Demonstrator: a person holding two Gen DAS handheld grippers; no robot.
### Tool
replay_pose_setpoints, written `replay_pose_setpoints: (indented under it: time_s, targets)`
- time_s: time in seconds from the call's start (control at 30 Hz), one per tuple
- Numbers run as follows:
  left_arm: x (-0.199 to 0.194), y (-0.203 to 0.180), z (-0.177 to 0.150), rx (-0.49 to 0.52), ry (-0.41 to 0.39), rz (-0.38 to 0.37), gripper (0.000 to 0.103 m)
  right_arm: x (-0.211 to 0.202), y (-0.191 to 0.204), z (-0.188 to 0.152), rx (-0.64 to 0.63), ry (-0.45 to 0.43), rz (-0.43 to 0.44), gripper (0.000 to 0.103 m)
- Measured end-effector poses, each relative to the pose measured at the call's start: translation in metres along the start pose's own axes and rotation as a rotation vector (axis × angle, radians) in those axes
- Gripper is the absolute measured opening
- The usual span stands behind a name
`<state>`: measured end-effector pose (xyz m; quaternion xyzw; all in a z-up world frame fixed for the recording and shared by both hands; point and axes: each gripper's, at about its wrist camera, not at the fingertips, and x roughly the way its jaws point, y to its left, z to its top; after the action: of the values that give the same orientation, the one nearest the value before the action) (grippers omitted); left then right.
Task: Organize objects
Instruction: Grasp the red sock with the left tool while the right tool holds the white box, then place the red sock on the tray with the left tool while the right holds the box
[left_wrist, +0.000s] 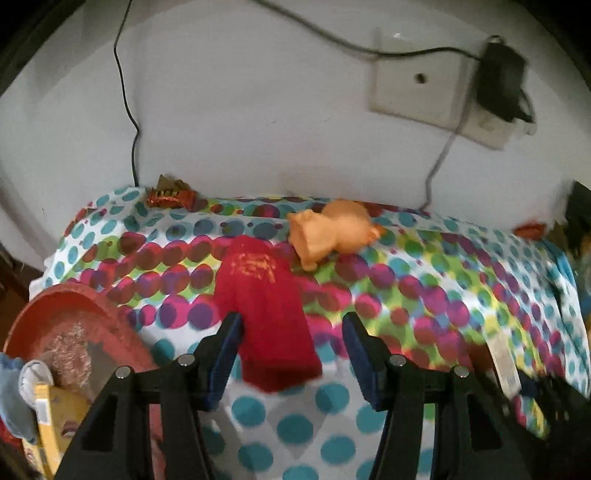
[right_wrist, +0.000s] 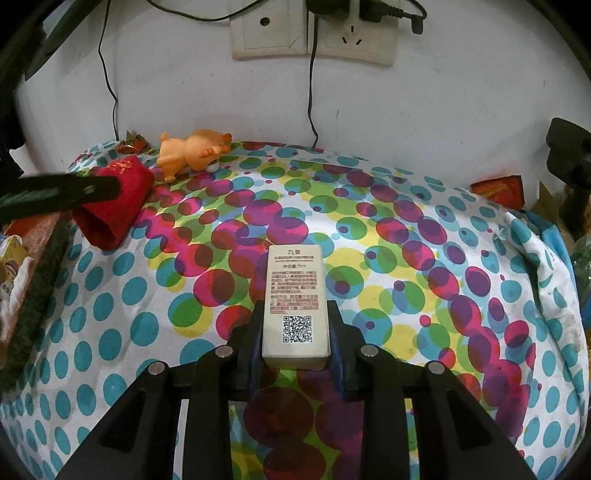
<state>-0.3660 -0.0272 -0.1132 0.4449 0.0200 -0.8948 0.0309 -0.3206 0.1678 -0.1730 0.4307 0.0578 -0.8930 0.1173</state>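
White wall with sockets (right_wrist: 312, 35) and dangling cables backs the counter (right_wrist: 388, 229), which is draped in a polka-dot cloth. Right claw (right_wrist: 295, 332) pinches a pale rectangular box (right_wrist: 295, 299) printed with text and a QR code, over the counter's middle. Left claw (left_wrist: 291, 339) stands spread, its blue pads either side of a soft red fabric pouch (left_wrist: 264, 314) near the left edge. An orange rubbery toy animal (left_wrist: 330, 230) lies by the far edge.

Light: dim, even indoor | Left wrist view: motion-blurred throughout, wall socket (left_wrist: 417, 79) ahead of tool smeared | Right wrist view: sharp | Edges: fisheye bending, dark vignette | Shadows: soft, beneath tool.
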Motion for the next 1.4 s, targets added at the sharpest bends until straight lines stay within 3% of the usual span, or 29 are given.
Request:
replay_pose_setpoints:
  time_s: [0.2, 0.27, 0.57, 0.83, 0.97, 1.0, 1.2, 1.4]
  targets:
    - [0.028, 0.010, 0.008, -0.062, 0.008, 0.038, 0.058, 0.000, -0.002, 0.001, 0.000, 0.001, -0.003, 0.029]
    - [0.034, 0.012, 0.007, -0.071, 0.011, 0.043, 0.066, 0.000, -0.002, 0.001, 0.003, 0.000, 0.002, 0.029]
    - [0.048, 0.001, 0.000, -0.009, -0.026, 0.132, 0.071, 0.001, 0.000, -0.001, 0.004, 0.000, -0.001, 0.029]
    - [0.049, 0.007, 0.001, -0.048, -0.035, 0.114, 0.071, 0.001, 0.000, 0.001, 0.007, 0.001, -0.002, 0.030]
    - [0.044, 0.012, 0.000, -0.084, -0.038, 0.119, 0.051, 0.001, 0.000, 0.001, 0.008, 0.001, -0.002, 0.030]
    - [0.042, 0.013, -0.001, -0.094, -0.045, 0.136, 0.039, 0.001, 0.001, 0.001, 0.008, 0.001, -0.003, 0.030]
    - [0.033, 0.010, -0.008, -0.066, -0.064, 0.148, 0.031, 0.001, 0.000, 0.000, 0.009, 0.000, -0.003, 0.030]
    - [0.022, -0.004, -0.021, -0.007, -0.074, 0.104, 0.031, 0.001, 0.000, -0.001, 0.011, 0.000, -0.004, 0.030]
